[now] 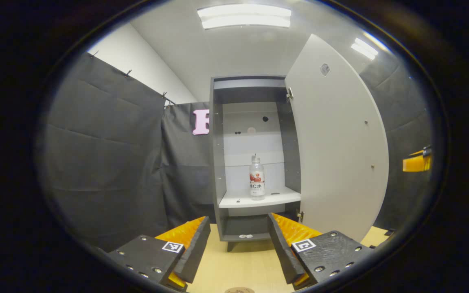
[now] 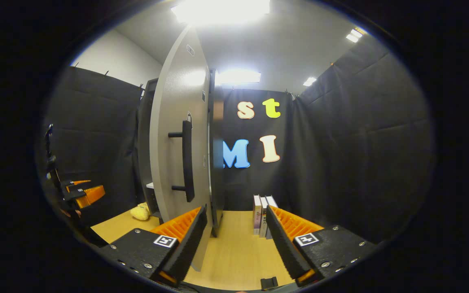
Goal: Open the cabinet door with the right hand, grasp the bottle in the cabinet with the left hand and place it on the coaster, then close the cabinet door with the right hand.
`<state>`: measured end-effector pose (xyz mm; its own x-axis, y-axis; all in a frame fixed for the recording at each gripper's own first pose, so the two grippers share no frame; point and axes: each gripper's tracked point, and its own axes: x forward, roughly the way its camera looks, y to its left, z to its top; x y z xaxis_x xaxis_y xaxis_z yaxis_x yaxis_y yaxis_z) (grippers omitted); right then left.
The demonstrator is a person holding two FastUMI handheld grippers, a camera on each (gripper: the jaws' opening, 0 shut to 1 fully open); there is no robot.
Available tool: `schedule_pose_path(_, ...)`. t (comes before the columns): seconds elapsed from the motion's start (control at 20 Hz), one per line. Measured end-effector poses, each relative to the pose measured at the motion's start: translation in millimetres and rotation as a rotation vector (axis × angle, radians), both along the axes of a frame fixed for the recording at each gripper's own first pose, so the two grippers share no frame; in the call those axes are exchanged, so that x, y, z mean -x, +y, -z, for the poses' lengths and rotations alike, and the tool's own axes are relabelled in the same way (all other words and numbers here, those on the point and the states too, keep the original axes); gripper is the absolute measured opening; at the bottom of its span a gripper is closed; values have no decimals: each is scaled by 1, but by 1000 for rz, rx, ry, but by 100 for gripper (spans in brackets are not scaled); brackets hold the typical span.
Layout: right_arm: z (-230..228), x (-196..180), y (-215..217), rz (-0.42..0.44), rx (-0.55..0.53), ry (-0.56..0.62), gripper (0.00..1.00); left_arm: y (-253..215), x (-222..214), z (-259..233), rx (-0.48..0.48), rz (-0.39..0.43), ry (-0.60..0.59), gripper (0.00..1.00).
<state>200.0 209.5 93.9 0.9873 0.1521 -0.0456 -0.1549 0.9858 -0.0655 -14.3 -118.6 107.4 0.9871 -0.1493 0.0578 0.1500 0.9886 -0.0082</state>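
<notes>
Cabinet (image 1: 218,162): I see it straight ahead in the left gripper view, a tall dark grey carcass with a pale back panel, standing on the wooden bench (image 1: 242,264).
Cabinet door (image 1: 336,142): swung wide open on the cabinet's right side; in the right gripper view I see its outer face edge-on, with the black bar handle (image 2: 187,160) running vertically.
Bottle (image 1: 257,178): upright on the white shelf (image 1: 283,198) inside the cabinet, near the shelf's middle, clear plastic with a red and white label.
Coaster (image 1: 239,290): I make out only a sliver of a round brown disc on the bench in front of the cabinet, at the bottom edge of the left gripper view.
Left gripper (image 1: 238,236): my jaws stand wide apart and hold nothing, aimed at the cabinet opening, well short of the bottle.
Right gripper (image 2: 236,232): jaws spread apart and empty, just outside the open door, with the door's lower edge beside the left finger.
Books (image 2: 262,219): standing upright on the bench to the cabinet's right, against the booth wall.
Yellow soft thing (image 2: 141,212): lying on the bench by the cabinet's foot; I cannot tell what it is.
</notes>
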Motion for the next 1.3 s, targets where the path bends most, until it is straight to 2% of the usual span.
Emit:
schedule_pose_path(0.05, 1, -1, -3, 18, 4, -4, 95, -5, -5, -6, 0, 8, -3, 81)
schedule_pose_path(0.4, 11, 5, -7, 52, -19, 19, 95, -26, -58, -33, 4, 64, -20, 81)
schedule_pose_path(1.0, 18, -1, -22, 211, -28, 16, 95, -67, -224, -42, 93, 206, -4, 81)
schedule_pose_path(1.3, 24, -5, -33, 320, -40, 31, 95, -97, -299, -25, 76, 267, -10, 81)
